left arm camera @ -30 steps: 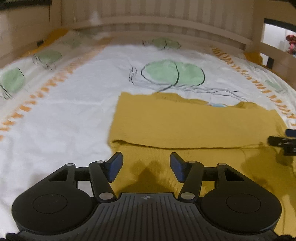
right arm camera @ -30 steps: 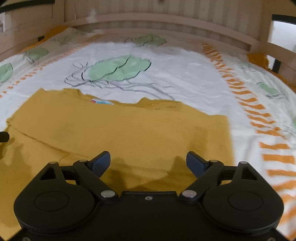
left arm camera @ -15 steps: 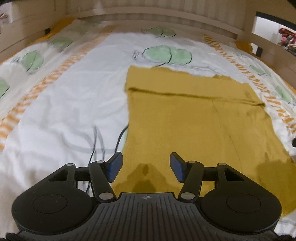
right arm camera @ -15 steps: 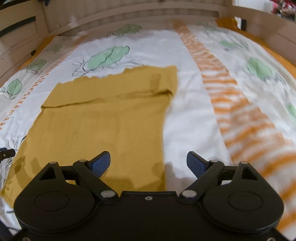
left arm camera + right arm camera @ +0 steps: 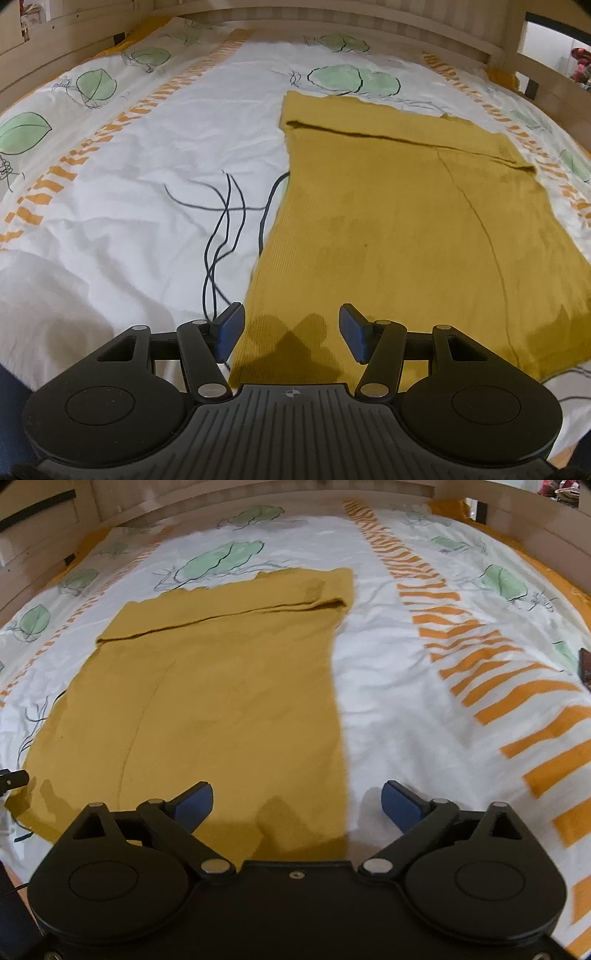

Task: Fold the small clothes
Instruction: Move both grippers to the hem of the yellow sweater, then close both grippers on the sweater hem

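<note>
A mustard yellow garment (image 5: pixel 424 229) was laid flat on the bedsheet (image 5: pixel 147 184), filling the centre and right of the left wrist view and the centre left of the right wrist view. At its far end, 1 band had already been folded over, a raised edge being seen across the upper part of the cloth; the long sides appeared to have been turned in as well, since a tidy rectangle was shown, though this could not be confirmed. It was judged that the lengthwise folds from the near hem remained to be made, so the task was perhaps half done. The left gripper (image 5: pixel 291 330) was held open over the near left corner of the garment, nothing being pinched between its blue pads. The right gripper (image 5: pixel 297 806) had just been opened wider and was held empty over the near right edge, 1 pad above the cloth and 1 above the sheet. The sheet was white, printed with green leaves, thin dark stems and orange striped bands, and was lightly creased. A pale wooden bed frame (image 5: pixel 332 14) was seen along the top of both views.
</note>
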